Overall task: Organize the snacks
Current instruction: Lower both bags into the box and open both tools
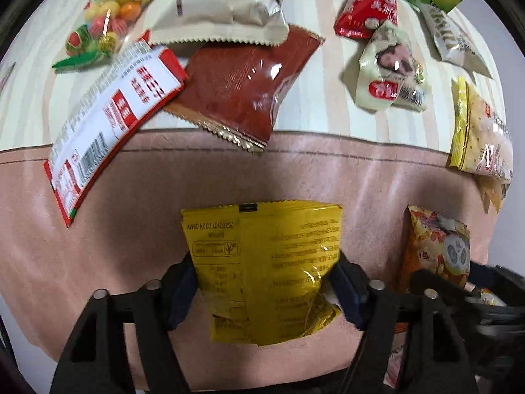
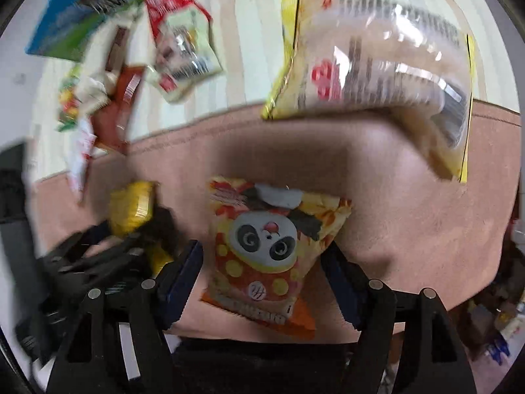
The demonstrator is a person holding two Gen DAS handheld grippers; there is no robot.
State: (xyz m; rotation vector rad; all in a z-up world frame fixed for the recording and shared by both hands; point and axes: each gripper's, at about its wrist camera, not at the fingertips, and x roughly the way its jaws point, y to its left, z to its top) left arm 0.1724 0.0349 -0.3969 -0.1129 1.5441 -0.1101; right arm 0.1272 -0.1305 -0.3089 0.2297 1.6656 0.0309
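My left gripper (image 1: 264,282) is shut on a yellow snack packet (image 1: 262,262), held over the pink mat (image 1: 164,197). My right gripper (image 2: 262,262) is shut on an orange panda snack packet (image 2: 265,246), also over the pink mat (image 2: 410,213). The panda packet (image 1: 436,249) and the right gripper show at the right of the left wrist view. The yellow packet (image 2: 131,207) and the left gripper show blurred at the left of the right wrist view.
Several snacks lie on the striped cloth (image 1: 328,105): a red-and-white packet (image 1: 111,121), a brown packet (image 1: 242,88), a beige packet (image 1: 226,6), a candy bag (image 1: 101,23), a red packet (image 1: 367,10), a cream packet (image 1: 390,72) and a yellow-edged clear bag (image 2: 377,65).
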